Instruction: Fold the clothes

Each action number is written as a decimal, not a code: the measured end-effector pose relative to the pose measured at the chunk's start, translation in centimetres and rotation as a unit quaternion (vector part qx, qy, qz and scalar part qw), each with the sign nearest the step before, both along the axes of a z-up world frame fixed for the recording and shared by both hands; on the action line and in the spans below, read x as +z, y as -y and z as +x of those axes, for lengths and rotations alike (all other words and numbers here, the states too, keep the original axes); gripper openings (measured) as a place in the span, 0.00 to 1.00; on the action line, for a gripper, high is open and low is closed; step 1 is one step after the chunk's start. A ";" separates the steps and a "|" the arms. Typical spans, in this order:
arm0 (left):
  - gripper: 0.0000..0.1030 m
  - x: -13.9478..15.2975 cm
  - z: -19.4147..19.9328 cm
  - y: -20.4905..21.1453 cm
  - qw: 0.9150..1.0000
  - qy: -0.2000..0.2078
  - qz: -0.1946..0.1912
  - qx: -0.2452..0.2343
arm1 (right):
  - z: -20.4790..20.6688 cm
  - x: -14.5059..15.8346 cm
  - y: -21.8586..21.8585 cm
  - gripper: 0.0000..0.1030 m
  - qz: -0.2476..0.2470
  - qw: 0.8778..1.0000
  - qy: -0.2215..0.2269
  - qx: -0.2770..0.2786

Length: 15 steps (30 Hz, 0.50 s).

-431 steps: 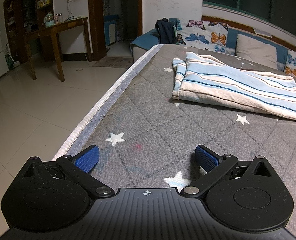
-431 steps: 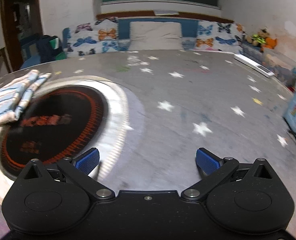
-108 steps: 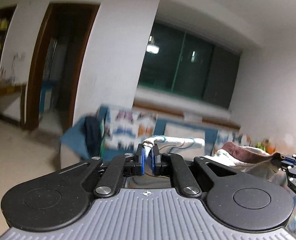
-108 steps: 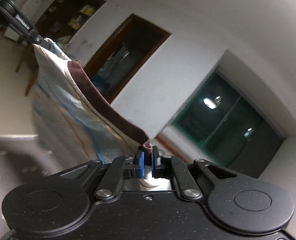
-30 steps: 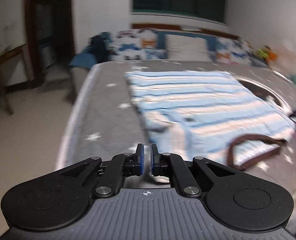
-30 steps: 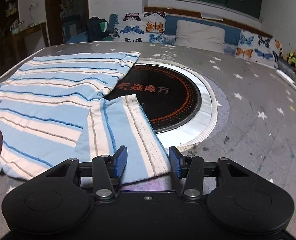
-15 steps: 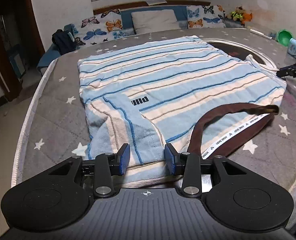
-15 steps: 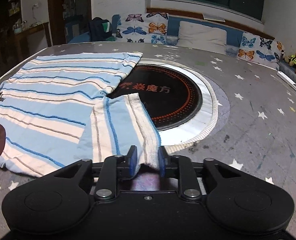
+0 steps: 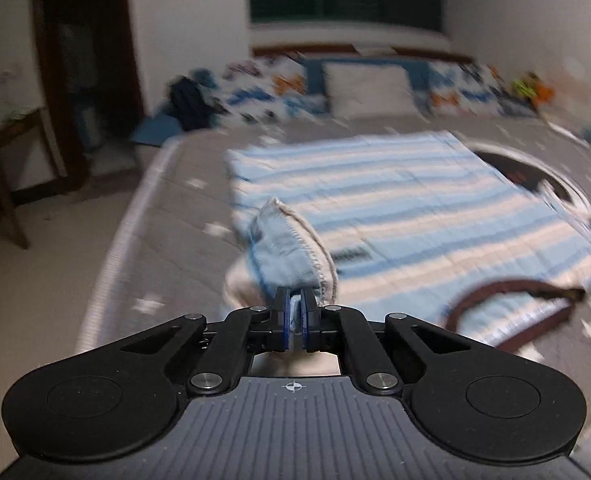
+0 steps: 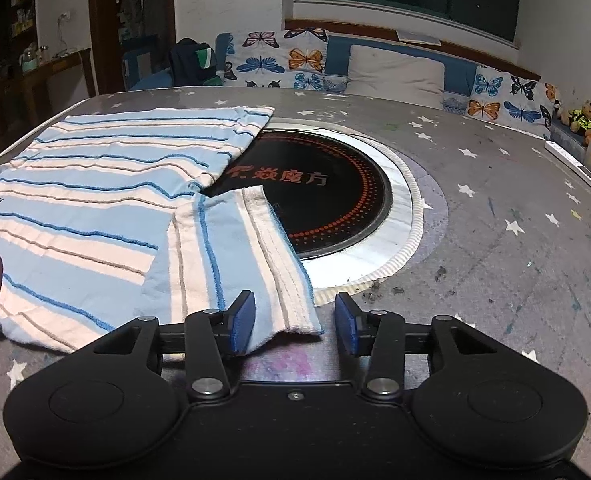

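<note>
A blue-and-white striped T-shirt (image 9: 407, 216) with a brown collar (image 9: 507, 292) lies spread on the grey star-print table (image 9: 167, 256). My left gripper (image 9: 294, 322) is shut on the shirt's left sleeve (image 9: 291, 248), which rises bunched in front of the jaws. In the right wrist view the shirt (image 10: 95, 184) lies flat, and its right sleeve (image 10: 239, 256) reaches toward me. My right gripper (image 10: 293, 322) is opening; the sleeve's end lies loose between the blue pads (image 10: 242, 320), which do not press it.
A round black hotplate (image 10: 327, 196) with a white rim is set in the table, partly under the shirt. Butterfly cushions (image 10: 291, 60) and a backpack (image 10: 193, 62) line the bench behind. The table's left edge (image 9: 111, 264) drops to the floor; a wooden desk (image 9: 3, 160) stands left.
My left gripper closed on the left sleeve and lifted it off the table. My right gripper let go of the right sleeve's end and spread its jaws.
</note>
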<state>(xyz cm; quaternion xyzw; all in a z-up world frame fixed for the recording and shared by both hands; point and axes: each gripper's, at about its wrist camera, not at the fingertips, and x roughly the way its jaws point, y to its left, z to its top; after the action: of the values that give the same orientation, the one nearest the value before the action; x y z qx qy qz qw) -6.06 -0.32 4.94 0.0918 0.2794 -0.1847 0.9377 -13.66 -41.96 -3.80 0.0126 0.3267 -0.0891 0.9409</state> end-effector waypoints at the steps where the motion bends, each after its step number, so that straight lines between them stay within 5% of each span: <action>1: 0.05 0.4 0.4 -1.1 1.000 0.003 -0.008 0.023 | 0.0 0.0 0.0 0.48 -0.001 1.000 0.000 0.000; 10: 0.03 -1.5 3.5 -7.6 0.986 -0.031 -0.005 0.162 | 0.1 0.1 -0.1 0.53 -0.005 1.000 -0.001 -0.005; 15: 0.04 -2.4 3.3 -9.5 0.980 -0.059 -0.016 0.187 | -0.3 0.3 0.0 0.55 -0.007 1.000 0.003 -0.008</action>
<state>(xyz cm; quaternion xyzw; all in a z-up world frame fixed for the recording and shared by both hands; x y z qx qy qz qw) -2.81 9.15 2.59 0.0119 0.3437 -0.0153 0.9389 -13.96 -41.96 -3.51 0.0093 0.3233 -0.0986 0.9411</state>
